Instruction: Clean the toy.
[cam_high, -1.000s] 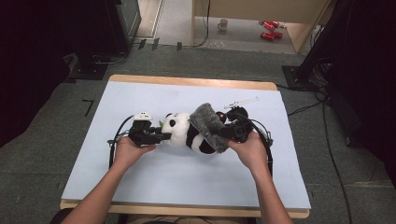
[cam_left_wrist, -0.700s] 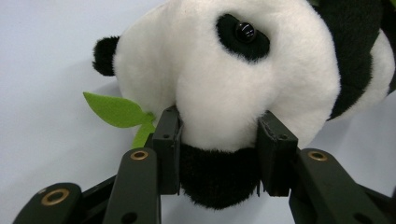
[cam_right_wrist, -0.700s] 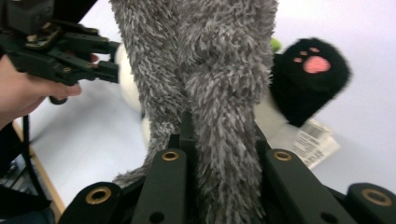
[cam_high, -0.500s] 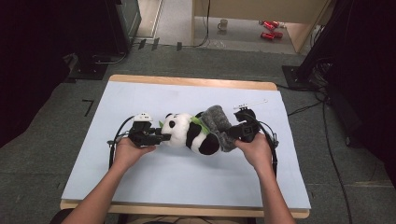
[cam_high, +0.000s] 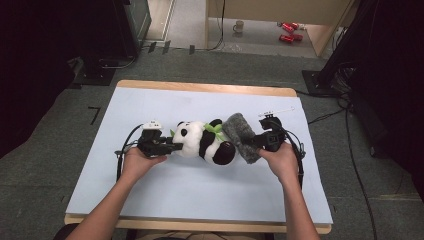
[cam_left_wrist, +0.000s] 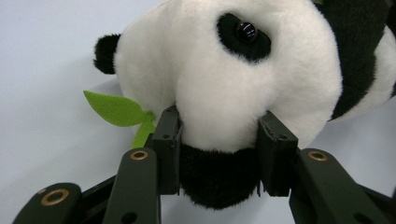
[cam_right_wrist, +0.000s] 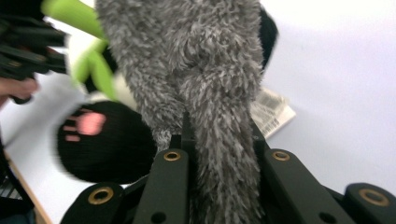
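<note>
Plush panda (cam_high: 205, 142) lies on its side near the middle of the table's pale blue mat (cam_high: 200, 190), head toward the left edge, black feet toward the right. A grey fuzzy cloth (cam_high: 241, 136) lies draped against its rear end, running at a slant toward the near edge. A green felt leaf (cam_left_wrist: 116, 109) sticks out beside the head; a white printed tag (cam_right_wrist: 273, 112) lies flat on the mat behind the cloth.

Left gripper (cam_high: 170, 146): jaws part-spread, pinching the panda's muzzle from both sides; in the left gripper view the pads press into white fur and the black nose patch. Left hand (cam_high: 140, 161) behind it.

Right gripper (cam_high: 256, 141): jaws pressed together on a bunched fold of the grey cloth, which runs up between them in the right gripper view. Right hand (cam_high: 280, 157) behind it.

Room: wide bare mat from the toy to the near edge, and bare mat up to the far edge. Left and right margins free beyond each hand. Wooden table rim (cam_high: 200, 88) shows at the far edge.
</note>
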